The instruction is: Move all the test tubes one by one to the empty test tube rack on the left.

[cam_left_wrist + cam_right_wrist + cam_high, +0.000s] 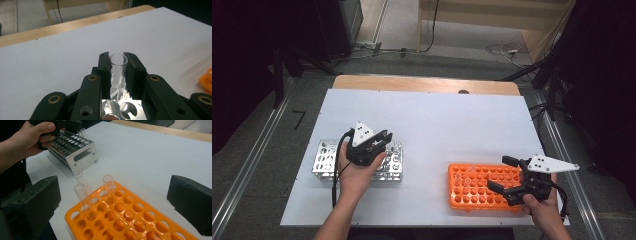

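My left gripper (382, 138) is over the metal tube rack (326, 159) at the table's left. Its jaws are shut on a clear glass test tube (118, 65), which stands upright over the rack's holes (128, 110). In the right gripper view that tube (83, 134) rises from the metal rack (82, 157) under the person's hand (27, 137). My right gripper (503, 173) is open over the right part of the orange tube rack (472, 192), its jaws wide apart. Three clear tubes (83, 197) stand in the orange rack's far left corner (75, 216).
The racks sit on a white table top (437, 125) with a wooden strip (422, 84) along its far edge. Cables (502, 50) lie on the floor beyond. Dark stands (557, 75) flank the table's right side.
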Motion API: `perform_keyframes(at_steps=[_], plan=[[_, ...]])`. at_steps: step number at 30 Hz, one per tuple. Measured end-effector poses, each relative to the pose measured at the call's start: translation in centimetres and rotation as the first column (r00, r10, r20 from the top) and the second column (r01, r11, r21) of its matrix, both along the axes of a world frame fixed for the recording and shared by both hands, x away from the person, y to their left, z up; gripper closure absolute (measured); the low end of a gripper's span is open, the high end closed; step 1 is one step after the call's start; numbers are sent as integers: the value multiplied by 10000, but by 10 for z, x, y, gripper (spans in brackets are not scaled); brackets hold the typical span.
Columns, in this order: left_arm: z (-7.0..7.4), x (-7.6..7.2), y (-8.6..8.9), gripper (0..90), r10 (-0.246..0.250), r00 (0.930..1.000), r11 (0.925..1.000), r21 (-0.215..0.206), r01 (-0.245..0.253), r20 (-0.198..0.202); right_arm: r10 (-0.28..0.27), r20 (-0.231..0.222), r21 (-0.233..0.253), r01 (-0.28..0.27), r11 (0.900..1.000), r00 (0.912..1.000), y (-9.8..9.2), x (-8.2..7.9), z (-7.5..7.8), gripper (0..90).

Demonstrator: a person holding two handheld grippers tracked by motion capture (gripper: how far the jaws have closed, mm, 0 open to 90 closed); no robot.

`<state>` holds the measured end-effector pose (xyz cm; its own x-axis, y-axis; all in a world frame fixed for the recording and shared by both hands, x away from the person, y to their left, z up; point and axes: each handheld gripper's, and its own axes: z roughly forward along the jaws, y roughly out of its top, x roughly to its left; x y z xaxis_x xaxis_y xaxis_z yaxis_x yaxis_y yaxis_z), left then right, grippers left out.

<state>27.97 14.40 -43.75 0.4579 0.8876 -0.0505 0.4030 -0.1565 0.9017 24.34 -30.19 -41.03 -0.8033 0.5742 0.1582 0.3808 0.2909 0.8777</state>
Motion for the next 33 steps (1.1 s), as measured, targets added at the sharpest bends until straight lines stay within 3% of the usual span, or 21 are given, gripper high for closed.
perform_keyframes(at_steps=[10, 18, 21, 23, 28, 33], plan=[[-1, 5, 0, 753, -84, 9955, 9999, 65, 91, -944, -96, 50, 82, 96, 9999, 9999, 1, 0, 0, 0], [-1, 5, 2, 713, -86, 9932, 9999, -92, 76, -1159, -85, 56, 102, 85, 9999, 9999, 2, -1, 0, 0], [0, 3, 5, 668, -152, 9935, 9994, -324, 116, -1131, -101, 50, 116, 100, 9999, 9999, 3, 0, -1, 9], [0, 1, 7, 592, -237, 9943, 9986, -488, 187, -1035, -90, 43, 115, 89, 9999, 10000, 4, 0, -2, 21], [5, -9, 11, 467, -405, 9980, 9956, -865, 361, -486, -85, -116, 106, 86, 9999, 9999, 8, 3, -5, 59], [12, -21, 10, 313, -799, 9967, 9894, -1228, 776, -137, -91, -308, -106, 88, 9999, 9995, 15, 7, -11, 126]])
